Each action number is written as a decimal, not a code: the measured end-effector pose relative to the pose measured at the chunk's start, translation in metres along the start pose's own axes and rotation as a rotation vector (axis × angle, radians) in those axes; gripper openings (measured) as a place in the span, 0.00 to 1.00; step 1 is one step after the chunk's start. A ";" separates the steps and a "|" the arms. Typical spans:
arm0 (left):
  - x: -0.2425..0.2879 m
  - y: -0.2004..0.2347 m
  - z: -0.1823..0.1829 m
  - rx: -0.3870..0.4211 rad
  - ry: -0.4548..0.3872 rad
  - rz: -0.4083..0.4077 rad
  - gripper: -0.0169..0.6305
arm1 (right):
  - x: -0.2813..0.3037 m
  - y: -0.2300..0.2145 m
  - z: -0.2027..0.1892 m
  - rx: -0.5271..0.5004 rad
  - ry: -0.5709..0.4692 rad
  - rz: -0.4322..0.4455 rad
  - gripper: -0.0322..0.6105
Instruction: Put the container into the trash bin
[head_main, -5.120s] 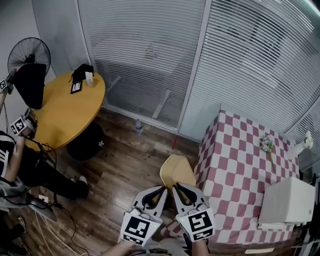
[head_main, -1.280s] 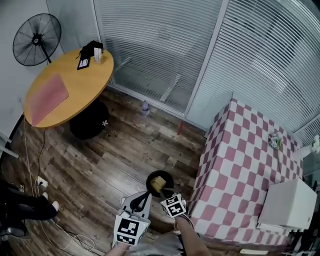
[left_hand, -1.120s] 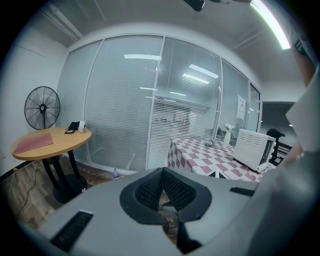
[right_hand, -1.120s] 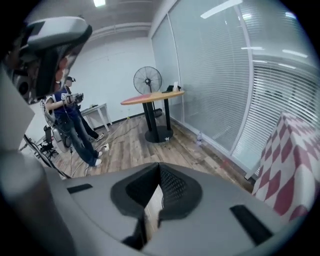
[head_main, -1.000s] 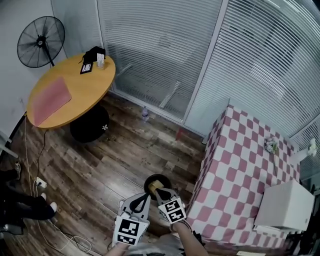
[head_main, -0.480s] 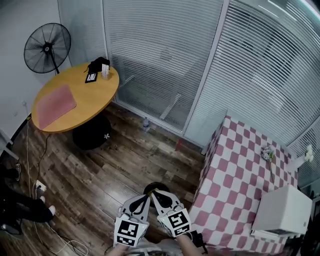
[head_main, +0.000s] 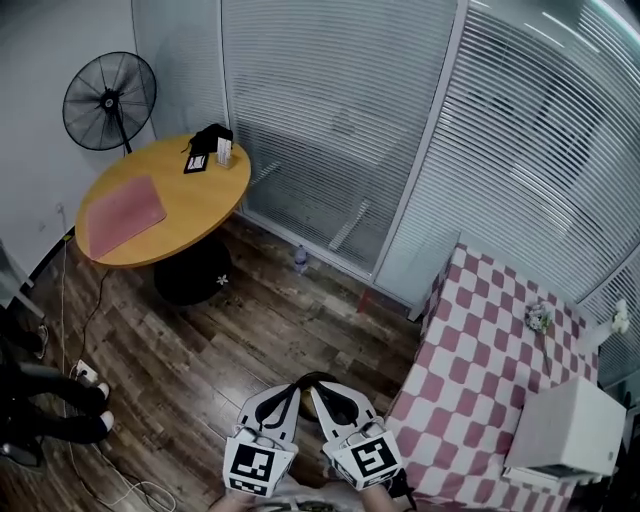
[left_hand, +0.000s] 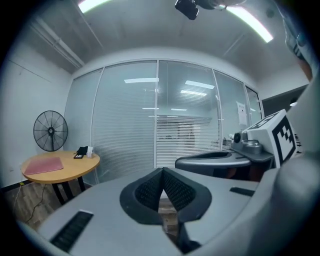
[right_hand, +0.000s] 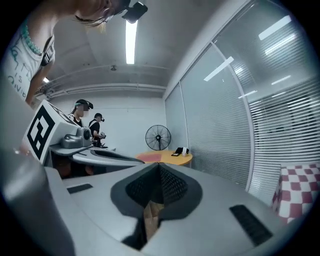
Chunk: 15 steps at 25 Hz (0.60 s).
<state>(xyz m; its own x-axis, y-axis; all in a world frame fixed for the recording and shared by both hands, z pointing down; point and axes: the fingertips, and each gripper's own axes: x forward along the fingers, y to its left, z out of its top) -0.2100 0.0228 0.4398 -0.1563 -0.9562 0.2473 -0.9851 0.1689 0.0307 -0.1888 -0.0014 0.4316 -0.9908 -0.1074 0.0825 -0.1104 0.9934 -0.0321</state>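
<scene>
Both grippers hang side by side at the bottom of the head view, above the wooden floor. My left gripper (head_main: 292, 386) is shut, its pads meeting with nothing between them (left_hand: 162, 174). Just right of it my right gripper (head_main: 317, 387) is shut too and empty (right_hand: 159, 171). Only a dark arc of the trash bin's rim (head_main: 306, 378) shows between the two sets of fingertips; the rest of the bin is hidden under the grippers. The container is not visible in any view.
A round wooden table (head_main: 170, 195) with a pink pad (head_main: 122, 215) and a standing fan (head_main: 108, 100) are far left. A pink-checked table (head_main: 480, 400) with a white box (head_main: 565, 425) stands right. A person's legs (head_main: 40, 400) and cables lie at the left edge.
Both grippers rose away from the bin, the right one more. The tan container seen inside the bin earlier is now covered by the grippers. The head view tilted up.
</scene>
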 end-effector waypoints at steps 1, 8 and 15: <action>-0.001 -0.002 0.005 0.001 -0.013 -0.002 0.03 | -0.002 0.001 0.005 -0.008 -0.005 -0.001 0.04; -0.011 -0.018 0.028 0.013 -0.072 -0.024 0.03 | -0.015 0.006 0.027 -0.054 -0.008 -0.021 0.04; -0.010 -0.025 0.030 0.016 -0.074 -0.041 0.03 | -0.021 0.006 0.029 -0.063 0.011 -0.034 0.04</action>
<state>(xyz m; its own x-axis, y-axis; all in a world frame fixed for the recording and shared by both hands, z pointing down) -0.1860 0.0211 0.4079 -0.1204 -0.9775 0.1735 -0.9917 0.1263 0.0238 -0.1704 0.0054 0.4010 -0.9856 -0.1406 0.0936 -0.1381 0.9899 0.0332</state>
